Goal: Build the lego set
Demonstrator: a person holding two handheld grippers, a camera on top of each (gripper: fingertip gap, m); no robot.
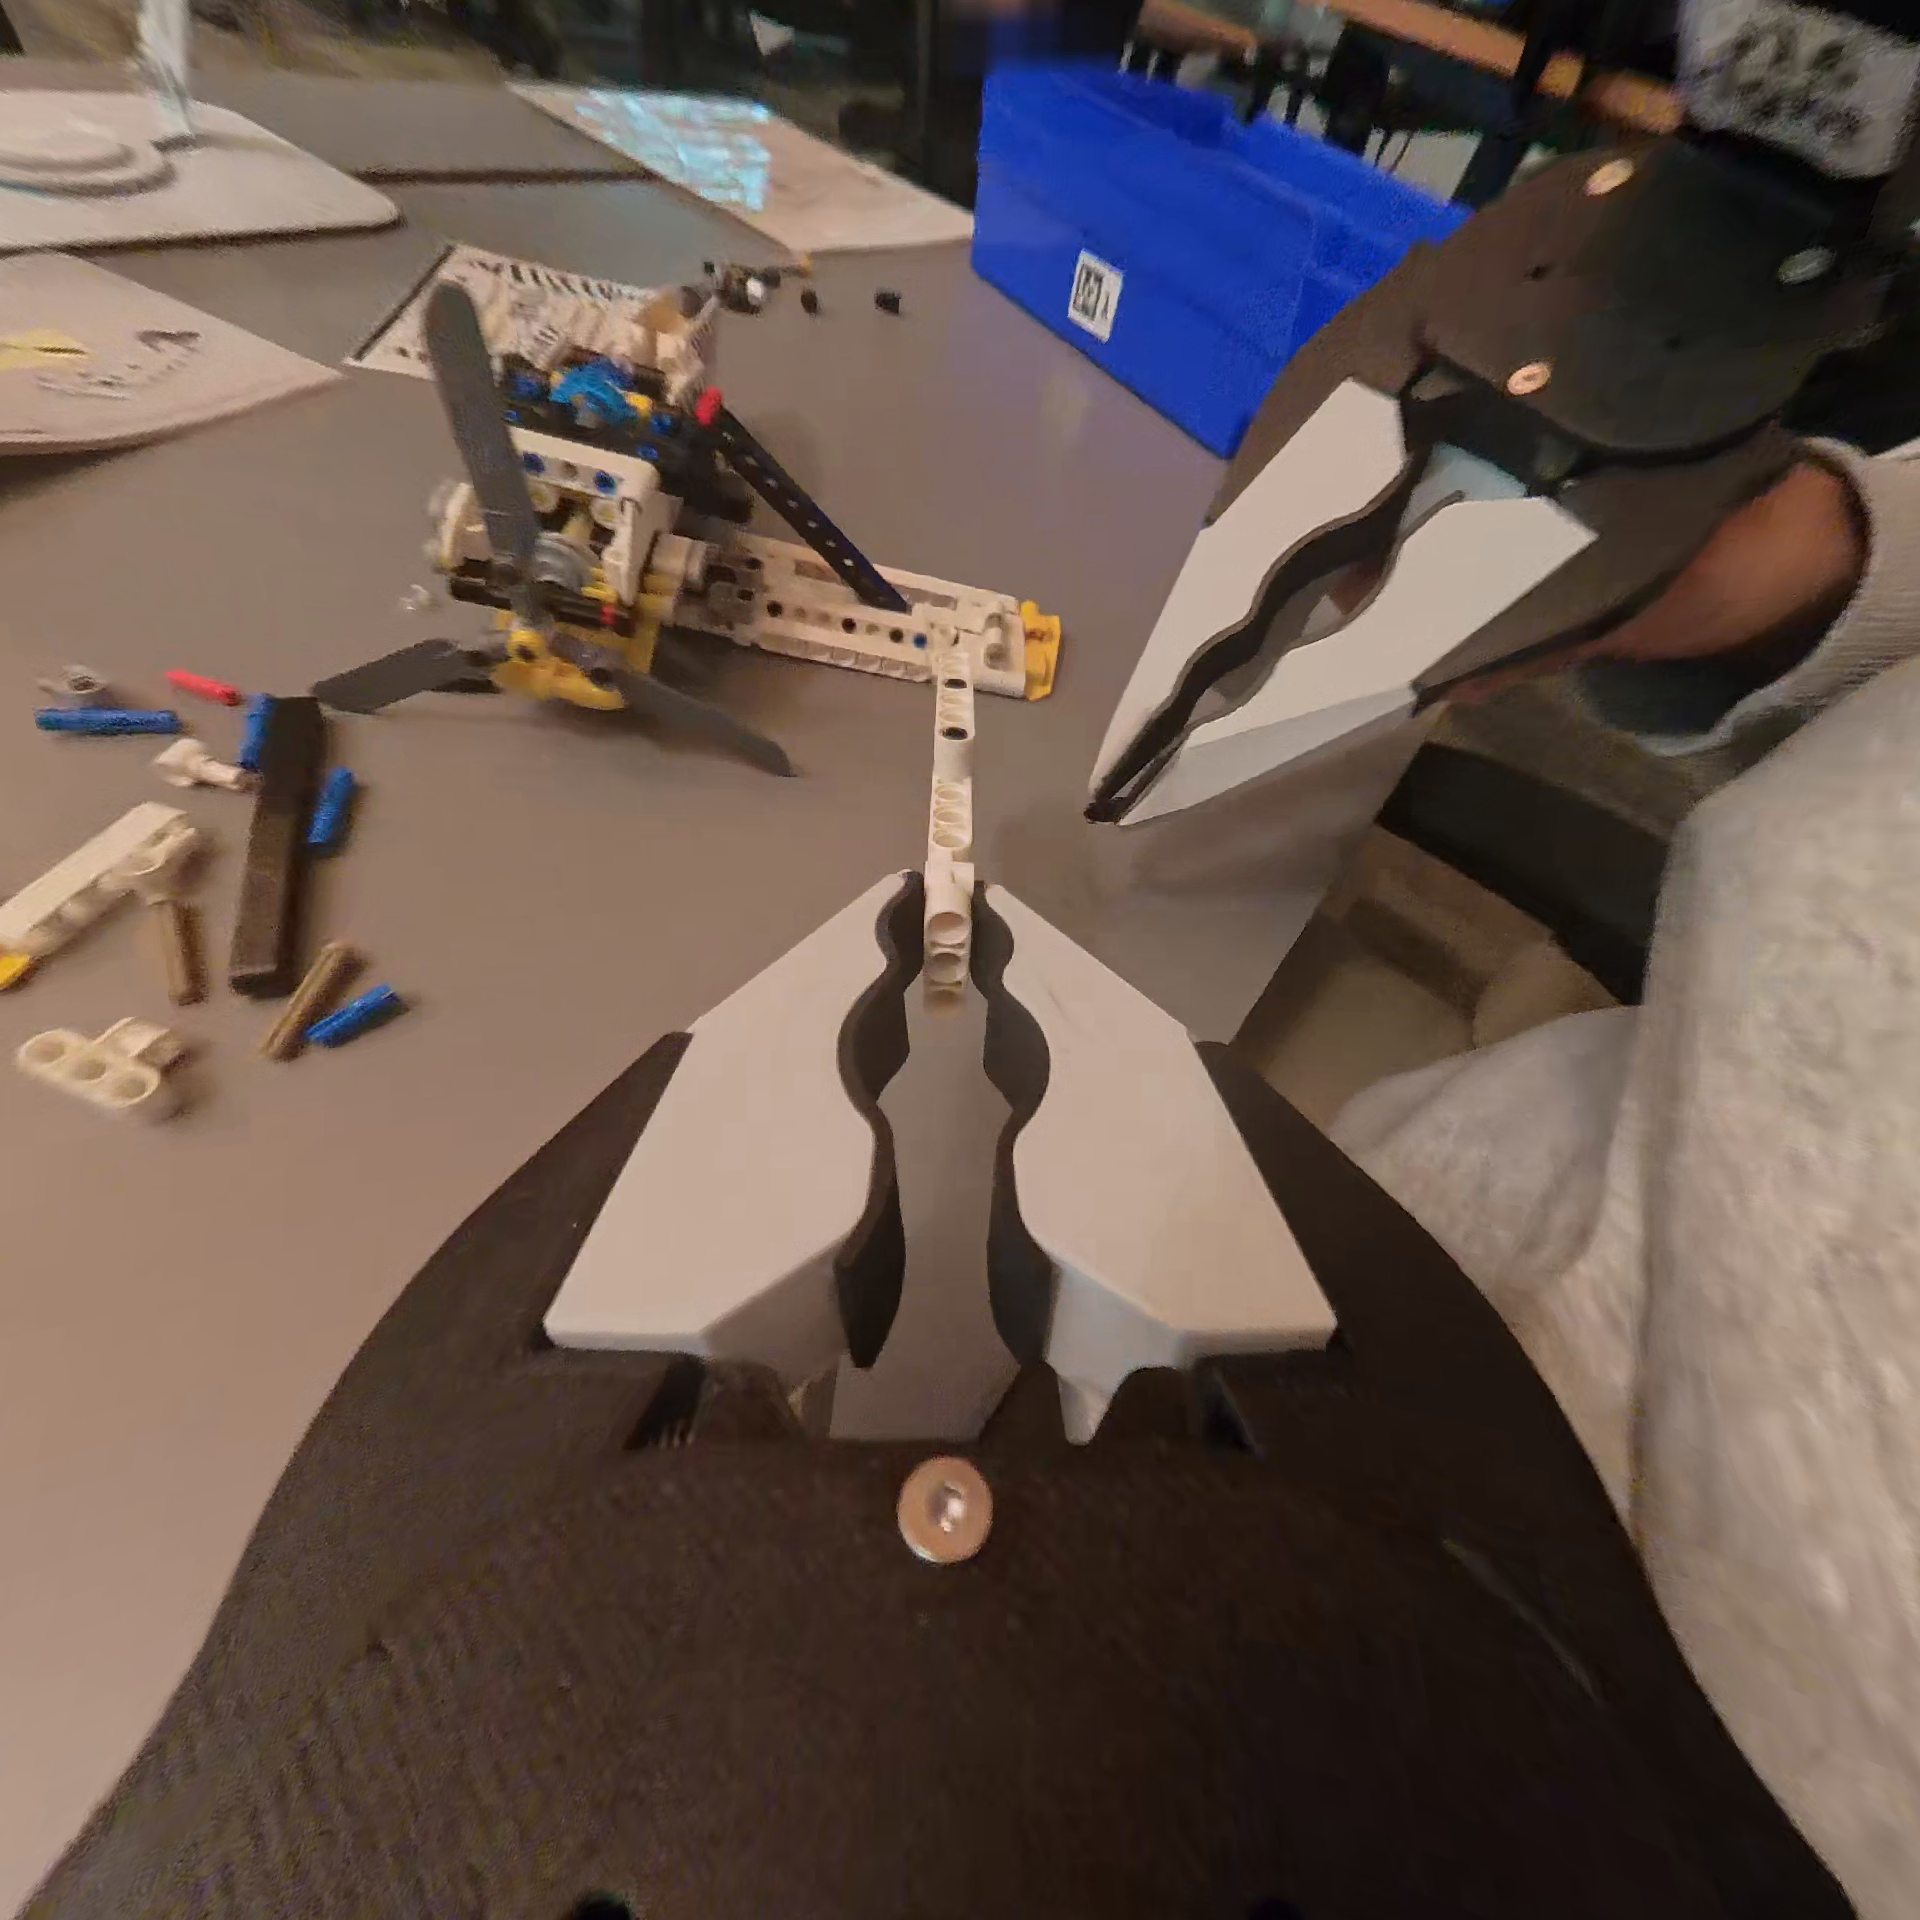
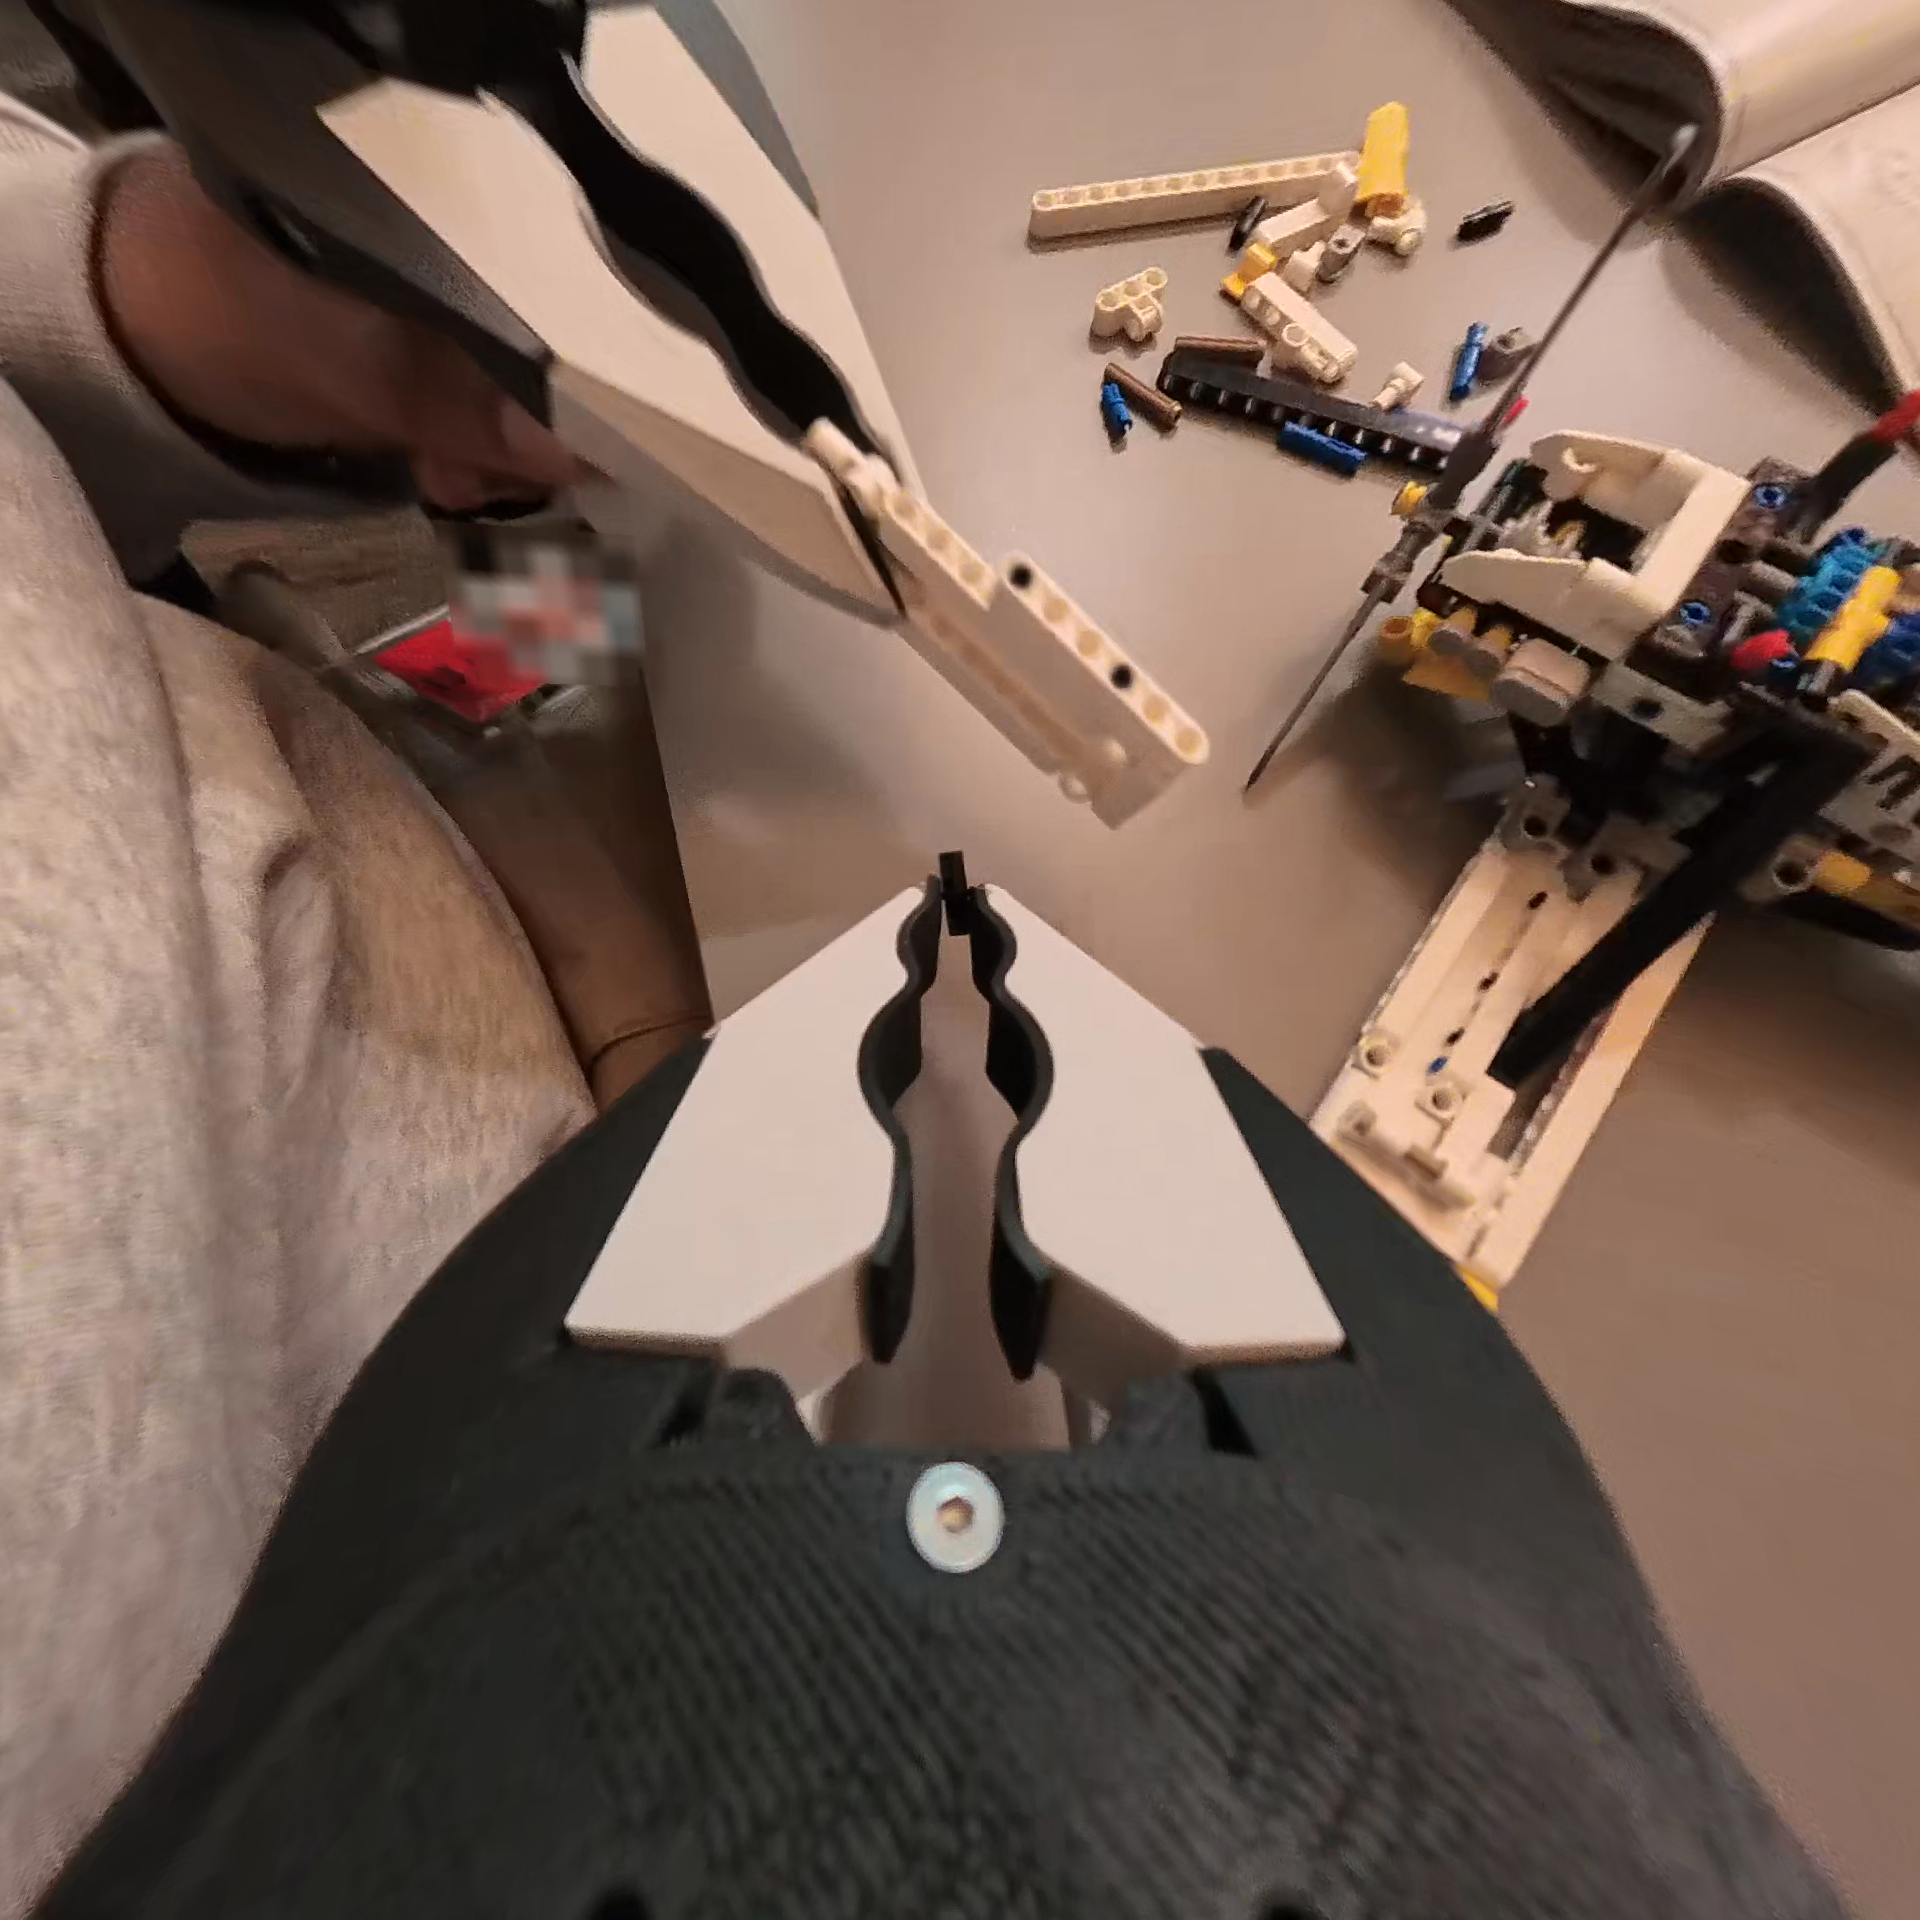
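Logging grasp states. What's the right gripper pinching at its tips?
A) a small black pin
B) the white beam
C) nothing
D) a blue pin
A: in the right wrist view the right gripper is shut on a small black pin standing out past its tips; the white beam is in the left gripper.

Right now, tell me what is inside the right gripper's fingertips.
The right gripper is shut on a small black pin; its top pokes out above the tips. Its lower end is covered by the black pads. The left gripper holds a white beam just ahead.
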